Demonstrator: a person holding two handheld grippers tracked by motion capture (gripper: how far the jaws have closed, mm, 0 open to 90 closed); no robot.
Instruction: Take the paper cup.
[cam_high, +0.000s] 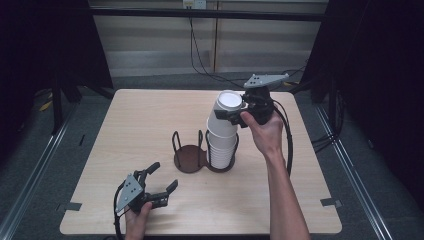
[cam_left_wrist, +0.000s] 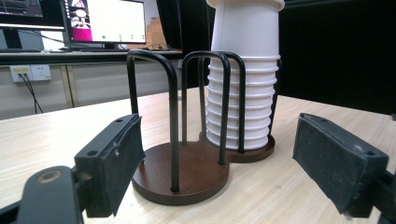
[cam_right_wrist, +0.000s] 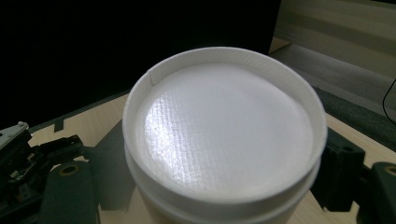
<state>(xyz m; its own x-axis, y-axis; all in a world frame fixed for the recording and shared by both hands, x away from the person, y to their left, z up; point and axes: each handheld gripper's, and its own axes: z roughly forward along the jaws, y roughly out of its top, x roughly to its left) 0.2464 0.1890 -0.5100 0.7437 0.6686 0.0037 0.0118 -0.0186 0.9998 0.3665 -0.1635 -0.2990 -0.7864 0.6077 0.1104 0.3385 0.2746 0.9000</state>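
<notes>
Clamping an unmarked white cup (cam_high: 227, 111) atop the stack (cam_high: 222, 147), the right hand-held gripper (cam_high: 239, 112) holds; left hand-held gripper (cam_high: 161, 178) gapes empty.

A pale wood-grain worktop (cam_high: 150, 125) with rounded corners carries a dark brown holder (cam_high: 192, 159) near its middle, slightly toward the right edge. The holder's base is two joined round discs with black wire hoops standing upright on them. The left disc is bare; the right disc bears a stack of white paper cups (cam_high: 222, 145) inside its hoops. Near the front left corner the left claw (cam_high: 161, 181) rests low over the worktop, well apart from the holder.
</notes>
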